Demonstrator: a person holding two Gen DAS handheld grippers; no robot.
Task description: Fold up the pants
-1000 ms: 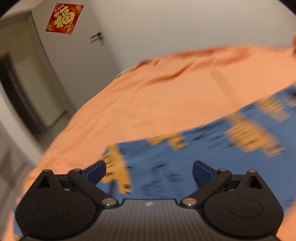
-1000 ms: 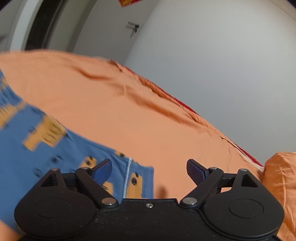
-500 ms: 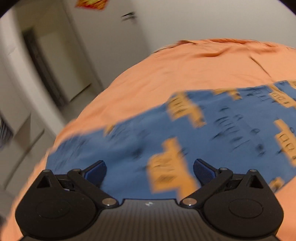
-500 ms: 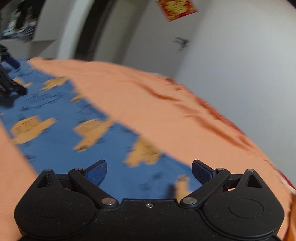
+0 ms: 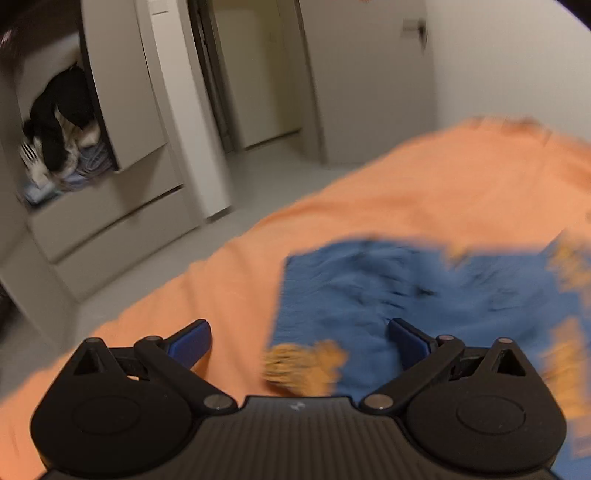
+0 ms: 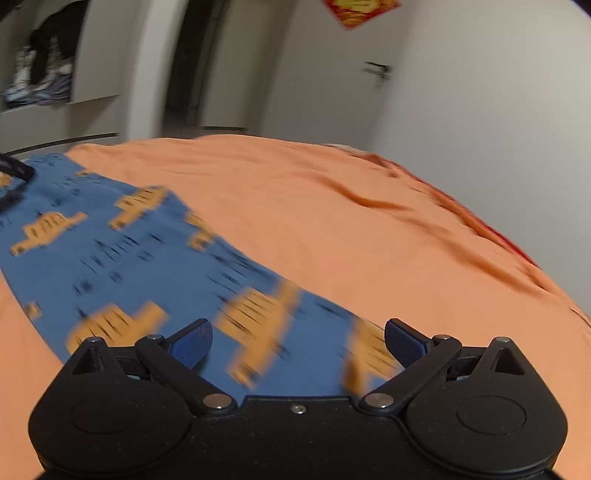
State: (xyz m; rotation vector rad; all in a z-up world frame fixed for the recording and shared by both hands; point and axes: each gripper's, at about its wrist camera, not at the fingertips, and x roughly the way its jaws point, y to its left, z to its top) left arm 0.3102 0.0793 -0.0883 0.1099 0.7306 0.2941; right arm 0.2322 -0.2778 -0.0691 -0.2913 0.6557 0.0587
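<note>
Blue pants [image 5: 424, 295] with orange prints lie flat on the orange bed sheet [image 5: 406, 199]. In the left wrist view my left gripper [image 5: 299, 338] hovers open over the pants' end edge, nothing between its blue pads. In the right wrist view the pants [image 6: 122, 254] stretch away to the upper left. My right gripper [image 6: 298, 336] stands wide open above them, holding nothing. At the far left edge of that view a dark bit of the left gripper [image 6: 14, 170] shows over the pants' far end.
The bed [image 6: 369, 229] fills most of both views. Beyond its edge stand a pale wardrobe with an open shelf of clothes [image 5: 59, 147], drawers below, and a doorway [image 5: 251, 74]. A white wall and a door with a red poster [image 6: 360, 11] lie behind.
Both grippers have swept sideways along the pants. The left view went from mid-pants to their end edge with the wardrobe in sight. The right gripper moved from the pants' right end to over them.
</note>
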